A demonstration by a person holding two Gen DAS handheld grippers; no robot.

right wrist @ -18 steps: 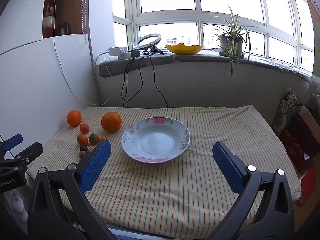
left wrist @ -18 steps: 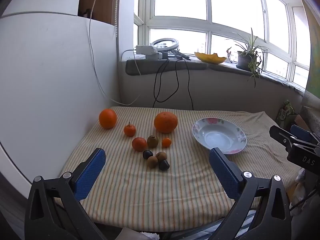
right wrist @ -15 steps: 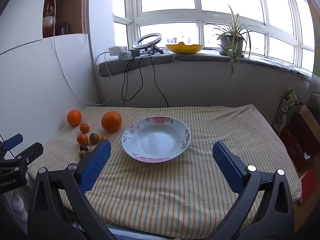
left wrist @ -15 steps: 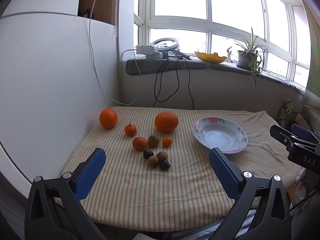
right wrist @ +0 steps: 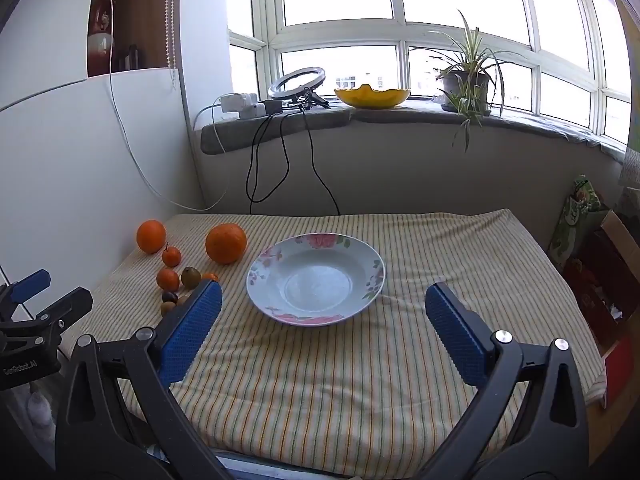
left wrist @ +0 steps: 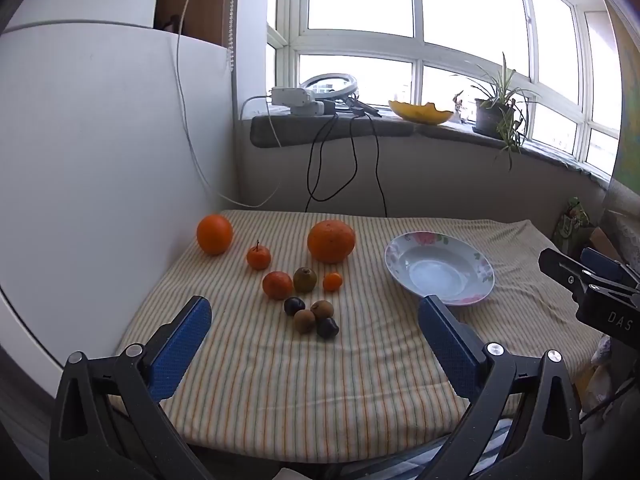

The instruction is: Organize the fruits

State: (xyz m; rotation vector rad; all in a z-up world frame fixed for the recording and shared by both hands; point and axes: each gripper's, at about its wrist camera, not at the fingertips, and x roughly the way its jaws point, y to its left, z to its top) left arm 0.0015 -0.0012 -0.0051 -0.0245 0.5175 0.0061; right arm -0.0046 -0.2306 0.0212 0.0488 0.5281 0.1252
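Observation:
Several fruits lie on the striped tablecloth (left wrist: 320, 380): a large orange (left wrist: 331, 241), a round orange (left wrist: 214, 234) at far left, a stemmed mandarin (left wrist: 258, 257), a tangerine (left wrist: 277, 285), a kiwi (left wrist: 305, 279), a tiny orange (left wrist: 332, 281), and small brown and dark fruits (left wrist: 312, 318). An empty floral plate (left wrist: 460, 300) sits to their right; it also shows in the right wrist view (right wrist: 372, 280). My left gripper (left wrist: 314, 316) is open above the table's front edge, before the fruits. My right gripper (right wrist: 322, 304) is open before the plate.
A white wall panel (left wrist: 100, 180) borders the table's left side. Cables (left wrist: 344, 168) hang from the windowsill behind. A yellow bowl (right wrist: 372, 96) and potted plant (right wrist: 466, 84) stand on the sill. Bags and boxes (right wrist: 600, 264) sit right of the table.
Both grippers have drifted very slightly forward; fruits and plate have not moved, and both jaws stay open.

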